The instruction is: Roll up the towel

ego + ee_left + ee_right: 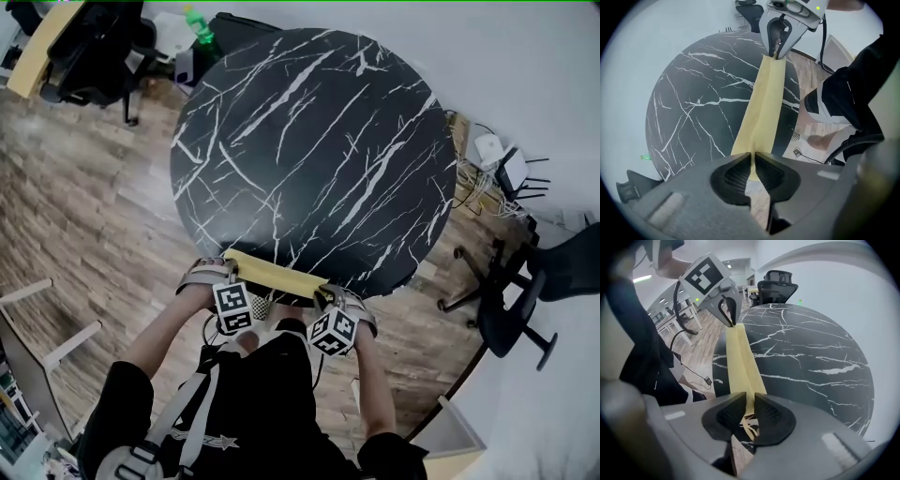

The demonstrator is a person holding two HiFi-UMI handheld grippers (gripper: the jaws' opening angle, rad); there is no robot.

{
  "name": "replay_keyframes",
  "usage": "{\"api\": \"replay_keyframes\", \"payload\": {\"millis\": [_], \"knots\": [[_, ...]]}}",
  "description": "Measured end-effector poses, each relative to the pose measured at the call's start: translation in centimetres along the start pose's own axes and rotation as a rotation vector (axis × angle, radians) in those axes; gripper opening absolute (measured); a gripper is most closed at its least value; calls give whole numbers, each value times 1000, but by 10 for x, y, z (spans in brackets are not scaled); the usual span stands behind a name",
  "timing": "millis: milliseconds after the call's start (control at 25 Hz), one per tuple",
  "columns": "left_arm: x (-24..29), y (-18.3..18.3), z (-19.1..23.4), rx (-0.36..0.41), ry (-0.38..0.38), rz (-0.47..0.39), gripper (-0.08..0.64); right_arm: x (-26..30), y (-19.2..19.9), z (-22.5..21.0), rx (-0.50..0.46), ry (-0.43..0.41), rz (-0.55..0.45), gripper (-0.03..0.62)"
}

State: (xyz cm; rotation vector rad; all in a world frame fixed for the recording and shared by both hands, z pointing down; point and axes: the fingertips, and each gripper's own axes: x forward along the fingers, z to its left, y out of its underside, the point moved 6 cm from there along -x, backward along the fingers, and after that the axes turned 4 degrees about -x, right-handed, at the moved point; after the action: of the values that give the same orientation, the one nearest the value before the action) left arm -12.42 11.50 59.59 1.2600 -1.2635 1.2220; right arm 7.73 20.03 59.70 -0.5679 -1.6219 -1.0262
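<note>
Left gripper [752,161] jaws, nearly closed, pinch one end of the yellow towel [764,108]; the right gripper [751,401] pinches the other end. I hold both close before my body, pointing steeply down. The towel stretches between them as a narrow band over the near edge of the table [309,141].

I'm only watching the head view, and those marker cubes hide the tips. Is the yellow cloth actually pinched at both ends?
Observer: Yes. The left gripper view shows the left gripper shut on one end of the towel.
Operator: And the other end?
Observer: The right gripper view shows the right gripper clamped on it too.
Operator: Is it one flat layer?
Observer: No, it is folded into a narrow strip, with a fold line running along its length.
</note>
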Motion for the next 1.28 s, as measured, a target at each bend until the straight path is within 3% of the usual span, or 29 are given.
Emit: {"api": "replay_keyframes", "payload": {"millis": [320, 560, 840, 1280], "knots": [[-23, 14, -2, -20, -45, -44, 101, -20, -6, 6, -30, 85, -9, 61], [-37, 14, -13, -8, -84, -95, 101, -32, -10, 19, -44, 126, -25, 61], [-29, 8, -38, 11, -106, -149, 101, -28, -7, 45, -56, 159, -25, 75], [-1, 13, -38, 31, -171, -141, 123, -4, 1, 45, -81, 271, 1, 107]]}}
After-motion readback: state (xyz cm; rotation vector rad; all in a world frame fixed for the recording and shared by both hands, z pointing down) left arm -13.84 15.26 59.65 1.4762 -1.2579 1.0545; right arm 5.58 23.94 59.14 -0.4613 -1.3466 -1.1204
